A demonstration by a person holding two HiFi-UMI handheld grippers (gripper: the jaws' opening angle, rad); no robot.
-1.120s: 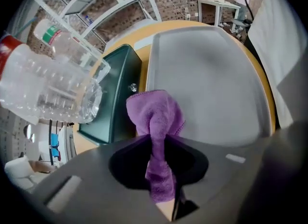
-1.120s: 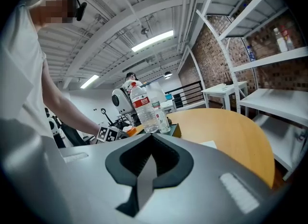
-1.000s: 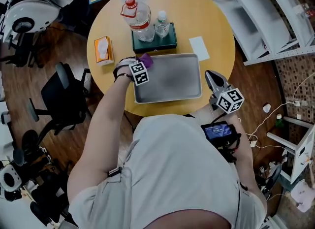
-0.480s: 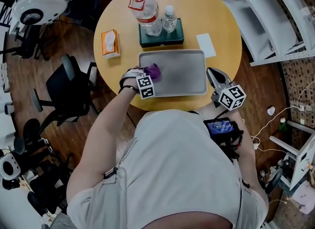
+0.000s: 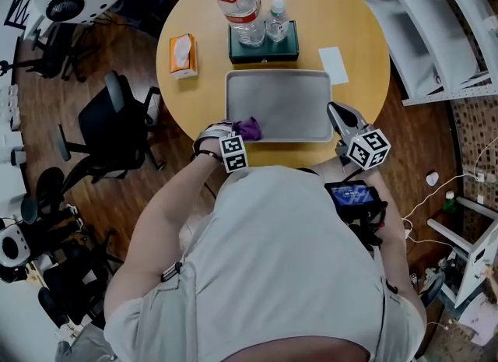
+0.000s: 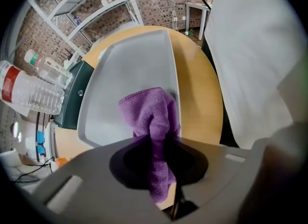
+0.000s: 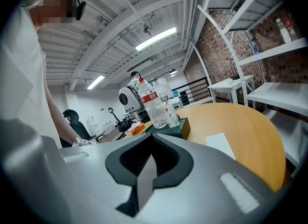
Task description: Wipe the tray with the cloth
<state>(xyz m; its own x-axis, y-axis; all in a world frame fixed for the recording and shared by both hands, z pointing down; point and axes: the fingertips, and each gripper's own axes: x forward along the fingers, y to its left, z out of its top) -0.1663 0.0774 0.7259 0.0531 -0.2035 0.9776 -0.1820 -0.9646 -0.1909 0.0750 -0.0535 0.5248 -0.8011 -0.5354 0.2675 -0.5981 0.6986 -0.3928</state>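
A grey rectangular tray [image 5: 284, 103] lies on the round wooden table [image 5: 362, 33]. My left gripper [image 5: 242, 136] is shut on a purple cloth [image 5: 249, 128], which rests at the tray's near left corner. In the left gripper view the cloth [image 6: 147, 114] hangs bunched from the jaws [image 6: 160, 147] over the tray's [image 6: 130, 64] rim. My right gripper [image 5: 339, 117] hovers by the tray's near right corner, shut and empty. The right gripper view shows its jaws [image 7: 147, 167] together and pointing across the table.
Behind the tray a dark green box [image 5: 263, 49] carries a large water bottle [image 5: 241, 4] and a small bottle [image 5: 277, 21]. An orange tissue pack [image 5: 184, 53] lies at the left, a white paper [image 5: 334, 65] at the right. A black chair [image 5: 109, 127] and white shelving [image 5: 436, 26] flank the table.
My left gripper has dragged the cloth along the tray's left side, from the far left corner to the near left corner. The right gripper has stayed by the tray's right side.
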